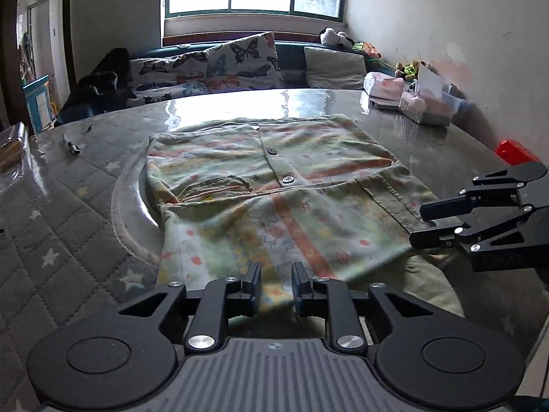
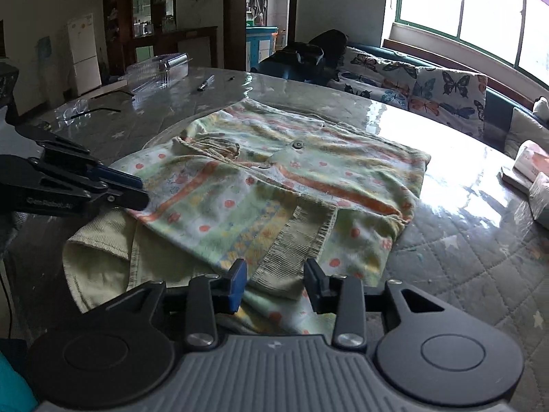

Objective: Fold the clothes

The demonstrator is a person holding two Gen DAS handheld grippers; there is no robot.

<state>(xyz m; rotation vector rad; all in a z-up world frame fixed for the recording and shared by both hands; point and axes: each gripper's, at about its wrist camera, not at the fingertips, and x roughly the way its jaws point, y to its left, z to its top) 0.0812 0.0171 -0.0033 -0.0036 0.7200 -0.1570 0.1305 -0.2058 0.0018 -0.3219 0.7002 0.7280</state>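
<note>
In the left wrist view, a marker pen [image 1: 71, 144] lay at the upper left on the quilted, glossy counter [image 1: 68, 213], well apart from the clothing. The striped, dotted cardigan [image 1: 260, 185] filled the middle of the frame, spread flat with its buttons [image 1: 287, 179] running down the centre and its lower part folded up over itself; a plain pale-yellow garment [image 1: 429, 285] peeked out beneath its lower right edge. At the bottom centre the left claw [image 1: 276, 286] stood narrowly parted over the near edge of the cardigan, the cloth showing in the gap, and its pads did not press on the fabric. At the right edge the right claw [image 1: 423, 225] reached in sideways, slightly parted, its tips at the ribbed cuff [image 1: 387, 192] of a sleeve; whether they touched it could not be told from there. Tissue packs [image 1: 405, 98] sat at the upper right near the wall. In the right wrist view, the left claw [image 2: 135, 192] entered from the left edge, its tips at the cardigan's [image 2: 281, 185] corner, above the pale-yellow garment [image 2: 99, 261]. At the bottom centre the right claw [image 2: 276, 283] was partly parted, the ribbed cuff [image 2: 298, 240] lying just ahead of and between its fingers, not gripped. A clear plastic box [image 2: 161, 68] rested on the counter [image 2: 463, 261] at the upper left.
</note>
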